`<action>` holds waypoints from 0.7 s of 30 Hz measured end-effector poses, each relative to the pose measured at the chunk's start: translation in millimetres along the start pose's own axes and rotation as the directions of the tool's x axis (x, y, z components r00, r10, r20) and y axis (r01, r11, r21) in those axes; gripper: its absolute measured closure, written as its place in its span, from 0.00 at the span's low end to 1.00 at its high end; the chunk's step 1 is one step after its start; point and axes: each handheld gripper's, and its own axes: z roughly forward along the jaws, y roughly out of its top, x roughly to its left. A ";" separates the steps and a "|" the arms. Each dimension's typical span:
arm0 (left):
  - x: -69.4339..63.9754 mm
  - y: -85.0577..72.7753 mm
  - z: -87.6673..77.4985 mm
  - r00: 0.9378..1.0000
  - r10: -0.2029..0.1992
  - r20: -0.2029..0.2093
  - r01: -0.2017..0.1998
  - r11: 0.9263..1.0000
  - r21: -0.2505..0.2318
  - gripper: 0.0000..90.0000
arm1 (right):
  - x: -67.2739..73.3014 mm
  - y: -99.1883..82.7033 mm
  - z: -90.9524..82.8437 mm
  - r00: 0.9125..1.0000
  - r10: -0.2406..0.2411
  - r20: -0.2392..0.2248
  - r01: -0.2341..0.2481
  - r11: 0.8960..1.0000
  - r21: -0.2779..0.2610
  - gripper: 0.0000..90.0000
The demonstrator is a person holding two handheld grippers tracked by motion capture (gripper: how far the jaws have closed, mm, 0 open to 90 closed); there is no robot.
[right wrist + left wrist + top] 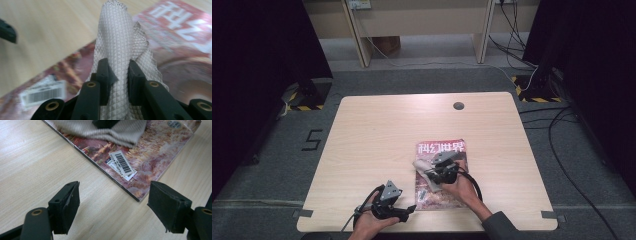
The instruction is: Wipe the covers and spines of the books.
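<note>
A magazine [440, 172] with a red cover and white characters lies on the wooden table [377, 135], right of centre near the front. My right gripper [117, 75] is shut on a bunched grey waffle-weave cloth [116, 47], which rests on the magazine's [180, 42] cover. In the high view that gripper [439, 172] sits over the middle of the magazine with the cloth [424, 172] spilling to its left. My left gripper [113, 205] stands open just off the magazine's [150, 157] near corner, above bare wood, nothing between its jaws. A barcode label [123, 163] shows by that corner.
A round cable hole [458, 105] lies at the table's far edge. Cables [562, 125] trail over the floor at the right. Dark panels stand on both sides and wooden furniture legs [362, 35] behind.
</note>
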 end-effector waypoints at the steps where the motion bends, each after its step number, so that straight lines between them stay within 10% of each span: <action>1: 0.0 0.0 0.0 1.000 0.000 0.000 0.000 1.000 0.000 0.27 | -6.0 -1.6 -2.3 1.000 0.012 0.015 -0.012 1.000 0.000 0.84; 12: 0.0 -0.2 1.1 1.000 0.001 -0.003 -0.001 1.000 0.001 0.27 | -65.1 -27.7 -33.3 0.975 0.163 0.153 -0.162 0.987 -0.025 0.84; 21: -0.6 -0.5 1.2 1.000 0.003 -0.003 -0.003 1.000 0.003 0.27 | -52.8 -30.5 -35.7 0.982 0.127 0.137 -0.127 0.992 -0.010 0.84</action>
